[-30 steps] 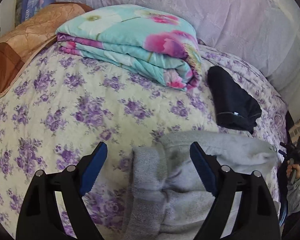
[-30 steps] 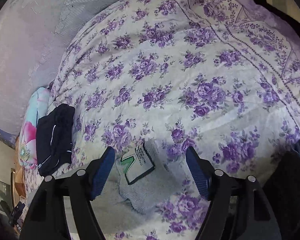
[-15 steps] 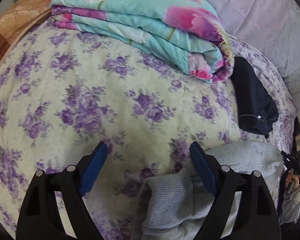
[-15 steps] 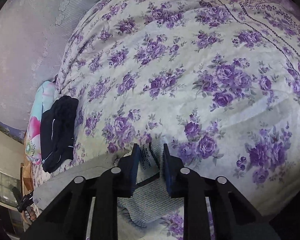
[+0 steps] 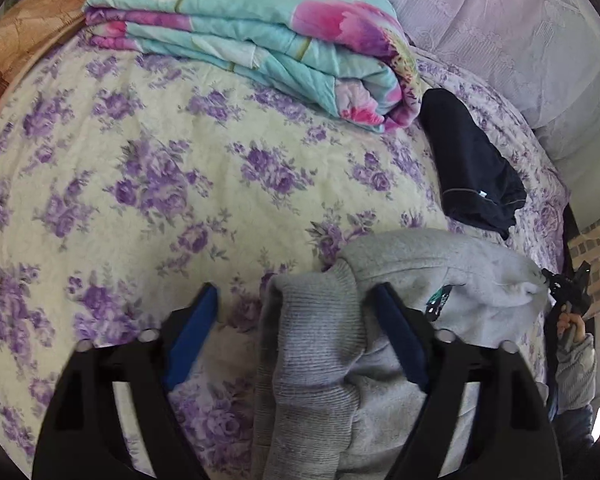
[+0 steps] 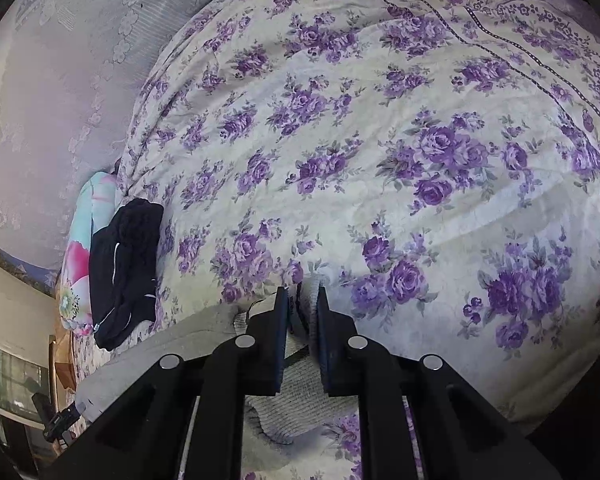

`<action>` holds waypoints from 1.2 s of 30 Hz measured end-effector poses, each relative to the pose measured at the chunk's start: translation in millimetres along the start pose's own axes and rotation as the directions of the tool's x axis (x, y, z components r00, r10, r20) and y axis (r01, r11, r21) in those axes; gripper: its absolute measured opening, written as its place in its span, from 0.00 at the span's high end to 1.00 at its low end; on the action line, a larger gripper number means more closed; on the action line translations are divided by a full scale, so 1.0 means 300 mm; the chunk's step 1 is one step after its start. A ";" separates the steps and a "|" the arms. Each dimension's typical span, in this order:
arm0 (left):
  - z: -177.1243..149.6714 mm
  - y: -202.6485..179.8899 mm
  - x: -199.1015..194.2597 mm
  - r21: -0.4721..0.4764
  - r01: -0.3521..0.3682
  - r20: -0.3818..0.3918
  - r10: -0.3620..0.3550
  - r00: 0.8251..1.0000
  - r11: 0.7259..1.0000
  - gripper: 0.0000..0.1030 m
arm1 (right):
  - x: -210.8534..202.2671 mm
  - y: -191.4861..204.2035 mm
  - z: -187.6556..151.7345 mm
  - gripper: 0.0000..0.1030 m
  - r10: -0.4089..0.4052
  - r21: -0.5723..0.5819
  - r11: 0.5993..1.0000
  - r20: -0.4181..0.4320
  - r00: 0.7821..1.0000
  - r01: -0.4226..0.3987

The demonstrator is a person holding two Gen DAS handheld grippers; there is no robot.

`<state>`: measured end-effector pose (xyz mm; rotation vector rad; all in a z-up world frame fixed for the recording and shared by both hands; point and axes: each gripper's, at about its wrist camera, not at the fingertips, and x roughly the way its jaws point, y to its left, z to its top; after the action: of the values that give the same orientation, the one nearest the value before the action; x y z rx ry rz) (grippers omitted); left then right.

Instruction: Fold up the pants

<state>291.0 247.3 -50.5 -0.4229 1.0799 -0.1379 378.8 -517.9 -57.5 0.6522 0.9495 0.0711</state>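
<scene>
Gray pants lie on the bed, near its close edge. The left view shows the ribbed cuff bunched up between the two blue pads of the left gripper. Its jaws have just been closing, but there is a gap beside the left pad, so they do not pinch the cloth yet. This view also shows a small teal mark on the gray cloth and, far right, a hand in a gray sleeve holding the other tool.

The right view shows things the left one does not: the right gripper has its jaws squeezed on the other ribbed end of the pants, with a tag pinched between the pads. These jaws have just been closing too.

The pants stretch long ways from one gripper to the other, along the bed edge, I think, though the round lens bends things.

The bed has a cream cover with purple roses. A folded blanket with pink flowers lies farther back, and dark clothes lie just beside it. A pale lace curtain hangs behind the bed.
</scene>
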 end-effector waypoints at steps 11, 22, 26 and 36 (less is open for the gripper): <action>-0.002 0.006 -0.113 -0.097 0.123 0.125 -0.110 0.986 0.988 0.94 | -0.108 0.046 -0.018 0.94 0.029 -0.014 0.999 0.073 0.997 -0.028; -0.113 -0.018 -0.338 -0.047 0.239 0.243 -0.221 0.945 0.970 0.94 | -0.470 0.100 -0.192 0.98 0.141 -0.088 0.988 0.173 0.975 -0.127; -0.233 0.023 -0.400 -0.037 0.283 0.262 -0.264 0.928 0.958 0.94 | -0.559 0.038 -0.334 0.98 0.145 -0.085 0.988 0.183 0.972 -0.131; -0.603 0.204 -0.552 -0.112 0.305 0.315 -0.257 0.913 0.946 1.00 | -0.793 -0.193 -0.772 1.00 0.164 -0.046 0.987 0.260 0.952 -0.157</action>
<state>48.4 306.5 -10.7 -0.7215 0.7299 -0.2373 45.5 -531.4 -9.3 0.6961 0.6378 0.1371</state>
